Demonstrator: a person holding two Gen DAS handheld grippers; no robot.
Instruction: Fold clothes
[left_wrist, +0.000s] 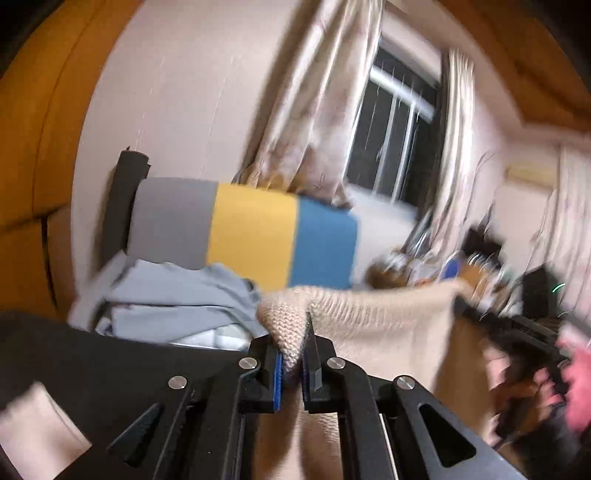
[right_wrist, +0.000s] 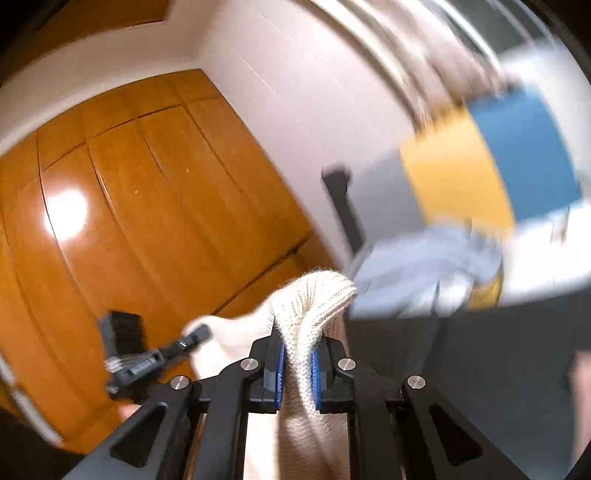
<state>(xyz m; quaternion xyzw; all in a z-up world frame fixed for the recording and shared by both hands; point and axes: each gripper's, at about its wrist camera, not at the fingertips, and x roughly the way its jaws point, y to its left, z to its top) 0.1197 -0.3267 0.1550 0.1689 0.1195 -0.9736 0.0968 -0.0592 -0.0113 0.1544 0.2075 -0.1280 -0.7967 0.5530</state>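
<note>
The cream sweater (left_wrist: 369, 317) hangs stretched between both tools, its top edge running left to right. The left tool (left_wrist: 291, 354) is clamped on one corner, the right tool (right_wrist: 298, 354) on the other. Beyond lie grey clothes (left_wrist: 177, 299), a striped cushion (left_wrist: 251, 232) and a wooden wardrobe (right_wrist: 147, 206).

Home bedroom, curtained window (left_wrist: 391, 136), wooden wardrobe doors (right_wrist: 147, 206), striped pillow (left_wrist: 243, 232), piled laundry (left_wrist: 177, 299)

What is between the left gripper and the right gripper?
The cream knit sweater spans between them: the left gripper and right gripper each pinch an edge. The left wrist view shows the stretch best.
</note>
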